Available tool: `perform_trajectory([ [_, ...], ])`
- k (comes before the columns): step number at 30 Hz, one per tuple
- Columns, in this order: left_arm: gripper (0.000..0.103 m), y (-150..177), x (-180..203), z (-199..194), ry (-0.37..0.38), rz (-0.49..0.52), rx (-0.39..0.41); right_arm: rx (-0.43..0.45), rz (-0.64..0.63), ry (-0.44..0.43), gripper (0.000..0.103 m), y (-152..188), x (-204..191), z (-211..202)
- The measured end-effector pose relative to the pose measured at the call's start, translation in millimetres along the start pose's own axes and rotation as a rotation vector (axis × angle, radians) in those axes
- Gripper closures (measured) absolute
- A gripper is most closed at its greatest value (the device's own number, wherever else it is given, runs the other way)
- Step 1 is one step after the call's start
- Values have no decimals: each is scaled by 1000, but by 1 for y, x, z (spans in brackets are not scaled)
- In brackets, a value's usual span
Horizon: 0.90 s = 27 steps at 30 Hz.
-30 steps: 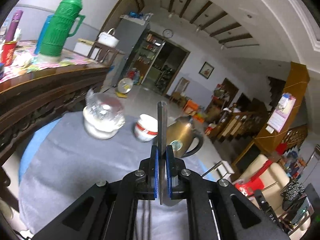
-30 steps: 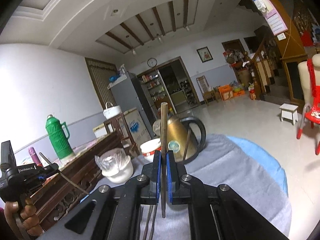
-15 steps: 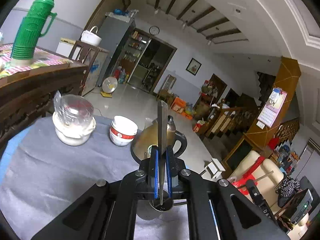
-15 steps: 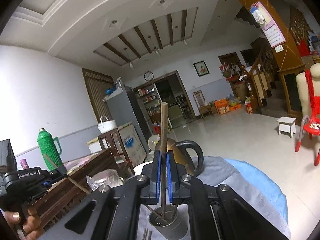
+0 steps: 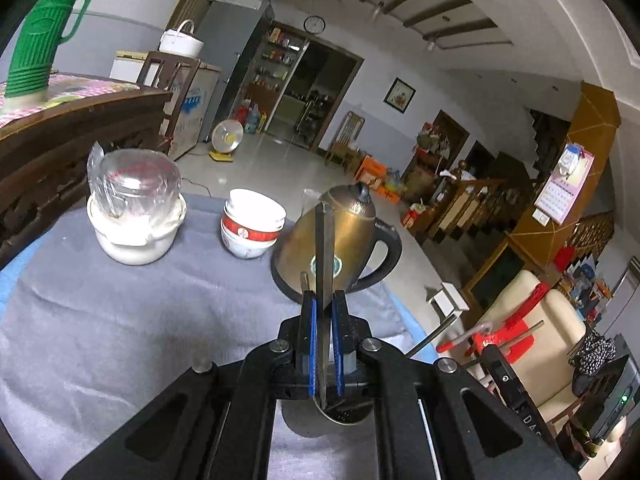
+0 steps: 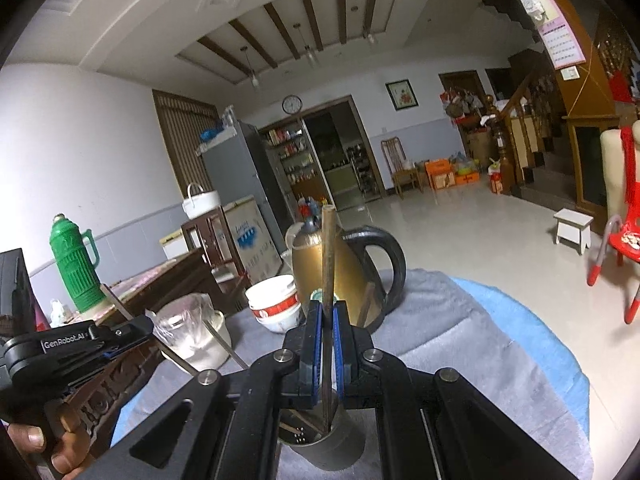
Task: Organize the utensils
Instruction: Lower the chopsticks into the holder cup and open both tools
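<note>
Jaws of both grippers clamped: left gripper (image 5: 324, 344) on a flat metal utensil (image 5: 324, 256), right gripper (image 6: 327, 350) on a brown chopstick (image 6: 329, 264), each upright above the metal holder cup (image 6: 328, 446) at lower centre. Risk: a tilted tip catching the rim and tipping the cup. Since the earlier frame, cup newly under both grippers; kettle (image 5: 344, 240) behind, now nearer.

A large hall with pale walls and a glossy tiled floor (image 6: 460, 216). The recessed ceiling carries dark wooden beams (image 6: 280, 28). At twelve o'clock a round wall clock (image 6: 291, 104) hangs over a wide doorway (image 6: 332, 152) showing stocked shelves. A grey refrigerator (image 6: 236, 168) stands at eleven o'clock, a wooden staircase (image 6: 516, 120) at two, a white stool (image 6: 573, 224) at three.
</note>
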State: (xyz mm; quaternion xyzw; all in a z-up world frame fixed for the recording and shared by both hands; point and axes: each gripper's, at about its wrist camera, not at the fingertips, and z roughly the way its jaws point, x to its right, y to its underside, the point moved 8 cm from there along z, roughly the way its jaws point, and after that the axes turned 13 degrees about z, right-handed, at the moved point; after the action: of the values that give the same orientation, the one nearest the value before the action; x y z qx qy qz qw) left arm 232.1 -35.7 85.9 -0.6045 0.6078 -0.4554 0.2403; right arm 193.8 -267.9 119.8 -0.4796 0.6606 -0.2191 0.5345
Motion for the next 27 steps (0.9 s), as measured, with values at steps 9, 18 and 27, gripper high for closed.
perform_trajectory([
  [9,96,9,3,13,7,8,-51,-77,9,22,97,16,7,21],
  [18,95,26,3,26,10,18,-136,-184,8,88,93,30,13,39],
  [27,39,8,-24,-27,-27,-4,-24,-71,0,87,26,4,8,0],
])
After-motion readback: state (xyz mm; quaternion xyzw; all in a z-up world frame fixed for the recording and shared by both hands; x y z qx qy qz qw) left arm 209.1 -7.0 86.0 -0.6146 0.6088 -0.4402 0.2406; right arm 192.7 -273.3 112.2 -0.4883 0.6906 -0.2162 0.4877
